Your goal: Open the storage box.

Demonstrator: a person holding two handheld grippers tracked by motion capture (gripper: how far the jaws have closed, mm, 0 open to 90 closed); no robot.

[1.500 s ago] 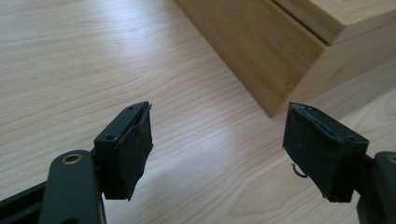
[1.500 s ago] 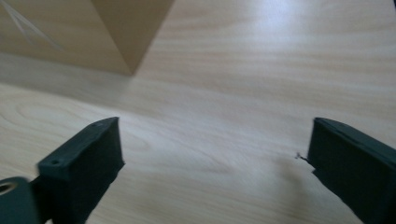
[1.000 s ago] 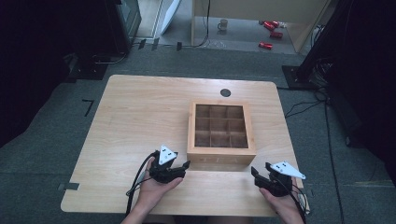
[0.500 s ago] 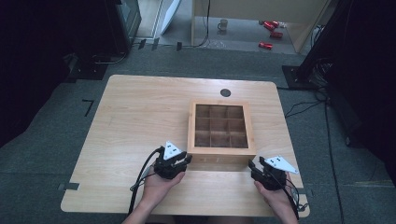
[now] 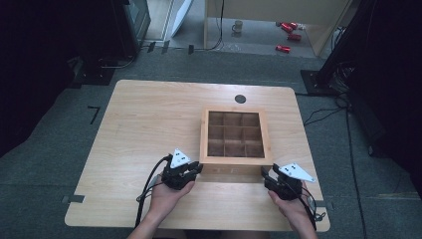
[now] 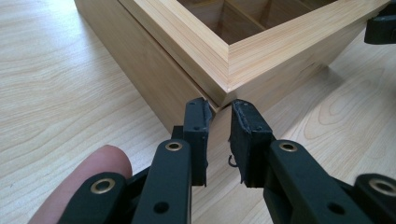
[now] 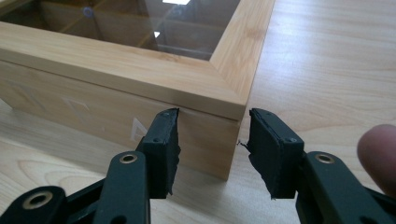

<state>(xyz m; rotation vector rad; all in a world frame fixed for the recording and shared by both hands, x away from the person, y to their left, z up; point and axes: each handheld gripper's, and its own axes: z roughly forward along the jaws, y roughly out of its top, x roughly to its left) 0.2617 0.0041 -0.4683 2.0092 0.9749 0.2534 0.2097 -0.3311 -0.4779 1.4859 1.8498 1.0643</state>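
Both hands low at the near table edge, one claw per near corner of the box. My left gripper point(image 6: 218, 122): jaws slightly parted, tips straddling the near-left corner just under the lid's overhang, not clamping anything. A fingertip point(image 6: 84, 179) of mine rests along its body. My right gripper point(image 7: 212, 140): jaws spread wider, one pad in front of the box face, the other past the near-right corner; apart from the wood, as far as I can tell.

The square pale-wood box with a glass-paned framed lid point(image 5: 235, 135) sits right of centre on the light wooden table point(image 5: 144, 124), lid down. Its seam with the base shows in both gripper views. Through the pane, a grid of nine compartments; contents not discernible, they look bare.

Judgement: symmetric placement at the two front corners suggests I mean to catch the lid's lip on both sides and raise it evenly, so it doesn't twist.

Beyond: small dark round grommet point(image 5: 240, 98) near the table's far edge.
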